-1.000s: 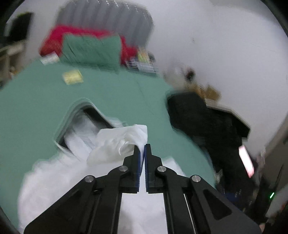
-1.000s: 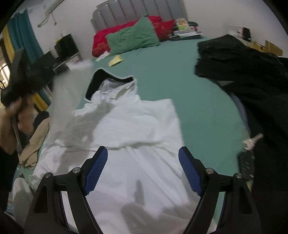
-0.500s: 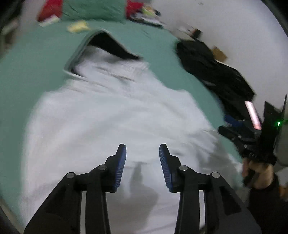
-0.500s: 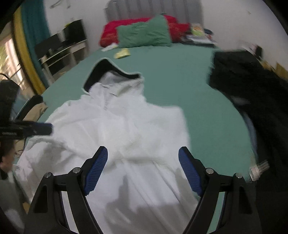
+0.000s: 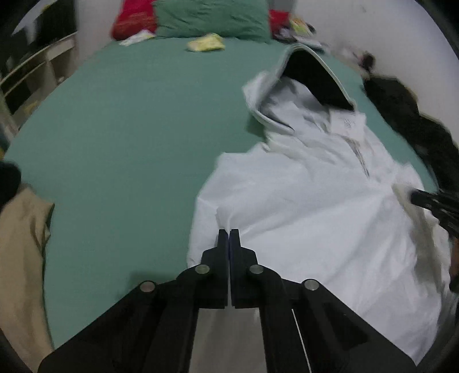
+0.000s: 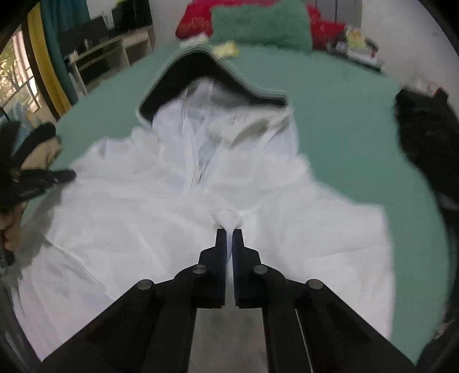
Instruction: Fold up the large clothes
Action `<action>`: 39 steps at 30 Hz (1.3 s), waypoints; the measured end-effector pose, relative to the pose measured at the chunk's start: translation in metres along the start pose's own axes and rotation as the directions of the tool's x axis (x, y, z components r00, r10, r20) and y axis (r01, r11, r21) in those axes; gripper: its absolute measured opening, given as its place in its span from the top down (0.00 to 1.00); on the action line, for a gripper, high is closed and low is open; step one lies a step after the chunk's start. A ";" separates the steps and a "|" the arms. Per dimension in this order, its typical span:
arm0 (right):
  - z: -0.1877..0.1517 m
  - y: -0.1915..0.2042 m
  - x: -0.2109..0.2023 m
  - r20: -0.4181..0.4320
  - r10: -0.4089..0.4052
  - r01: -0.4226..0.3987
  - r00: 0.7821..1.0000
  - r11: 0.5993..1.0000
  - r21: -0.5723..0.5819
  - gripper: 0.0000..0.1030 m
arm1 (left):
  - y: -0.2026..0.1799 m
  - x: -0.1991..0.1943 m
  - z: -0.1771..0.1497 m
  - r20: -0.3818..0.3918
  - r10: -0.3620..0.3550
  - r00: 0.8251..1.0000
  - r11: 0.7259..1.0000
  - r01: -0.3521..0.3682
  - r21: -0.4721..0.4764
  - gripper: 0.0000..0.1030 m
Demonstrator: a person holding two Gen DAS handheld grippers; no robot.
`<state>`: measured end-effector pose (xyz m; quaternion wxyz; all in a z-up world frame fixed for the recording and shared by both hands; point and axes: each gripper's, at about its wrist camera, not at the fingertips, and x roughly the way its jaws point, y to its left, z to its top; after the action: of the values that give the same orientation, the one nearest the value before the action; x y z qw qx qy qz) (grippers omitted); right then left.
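A white hooded jacket (image 6: 178, 183) with a dark-lined hood (image 6: 183, 77) lies spread face up on the green bed (image 6: 344, 120). My right gripper (image 6: 229, 231) is over the middle of its front, jaws closing tight on a small tuft of white fabric. My left gripper (image 5: 229, 231) is at the jacket (image 5: 315, 206) near its left edge, jaws closing together on a pinch of cloth, with creases running out from the tips. The left gripper (image 6: 43, 178) shows in the right wrist view at the jacket's left side. The right gripper (image 5: 430, 200) appears at the right edge of the left wrist view.
Black clothes (image 6: 424, 137) are heaped along the bed's right side. A beige garment (image 5: 20, 244) hangs off the near left corner. A green pillow (image 6: 261, 25), red pillows (image 6: 195, 23) and a yellow packet (image 5: 205, 45) lie at the headboard end. Shelving (image 6: 97, 54) stands at the left.
The left gripper opened, swung down to the jacket's left edge and shut there. The right gripper went from wide open to shut on fabric at the jacket's middle.
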<state>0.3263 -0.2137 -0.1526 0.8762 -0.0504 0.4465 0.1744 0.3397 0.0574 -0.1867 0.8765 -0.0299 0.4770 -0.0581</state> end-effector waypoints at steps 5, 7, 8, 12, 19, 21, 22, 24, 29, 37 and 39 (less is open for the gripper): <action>0.016 -0.035 -0.066 0.222 0.082 -0.105 0.971 0.990 0.090 0.97 | 0.022 -0.023 0.003 0.103 0.095 0.990 0.992 -0.086 -0.088 1.00; 0.018 -0.053 -0.089 0.322 0.103 -0.147 0.941 0.982 0.115 0.97 | 0.036 -0.032 0.008 0.124 0.151 0.981 0.983 -0.135 -0.124 1.00; 0.016 -0.059 -0.095 0.345 0.109 -0.162 0.932 0.978 0.129 0.97 | 0.042 -0.034 0.011 0.124 0.171 0.977 0.978 -0.154 -0.141 1.00; -0.010 -0.095 -0.070 0.277 0.110 -0.187 0.955 0.943 0.273 0.97 | 0.059 -0.036 0.019 0.082 0.242 0.967 0.957 -0.224 -0.183 1.00; -0.078 -0.116 -0.026 0.088 0.096 -0.123 0.992 0.909 0.399 0.97 | 0.016 -0.044 0.018 0.039 0.218 0.975 0.974 -0.215 -0.070 0.70; -0.074 -0.115 -0.030 0.106 0.090 -0.124 0.990 0.917 0.380 0.94 | 0.003 -0.054 0.014 0.069 0.198 0.978 0.979 -0.194 -0.055 0.58; -0.067 -0.114 -0.031 0.116 0.079 -0.116 0.990 0.926 0.360 0.91 | -0.004 -0.056 0.012 0.069 0.183 0.981 0.983 -0.180 -0.042 0.58; -0.054 -0.112 -0.030 0.133 0.076 -0.117 0.988 0.935 0.335 0.54 | -0.014 -0.053 0.006 0.043 0.145 0.989 0.989 -0.144 -0.029 0.58; -0.029 -0.104 0.001 0.072 0.091 -0.109 0.993 0.946 0.305 0.35 | -0.020 -0.027 -0.020 -0.070 0.106 0.992 0.994 -0.107 -0.013 0.58; -0.016 -0.076 -0.011 0.076 0.033 -0.042 0.997 0.991 0.130 0.97 | -0.012 -0.025 -0.042 -0.083 0.081 0.993 0.995 -0.076 0.060 0.68; -0.011 -0.074 -0.033 0.114 0.029 -0.042 0.993 0.992 0.120 0.97 | -0.007 -0.030 -0.042 -0.078 0.093 0.993 0.995 -0.089 0.055 0.97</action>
<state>0.3256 -0.2945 -0.1377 0.8981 0.0211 0.4072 0.1650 0.2878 0.0542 -0.1831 0.8588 0.0168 0.5111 -0.0314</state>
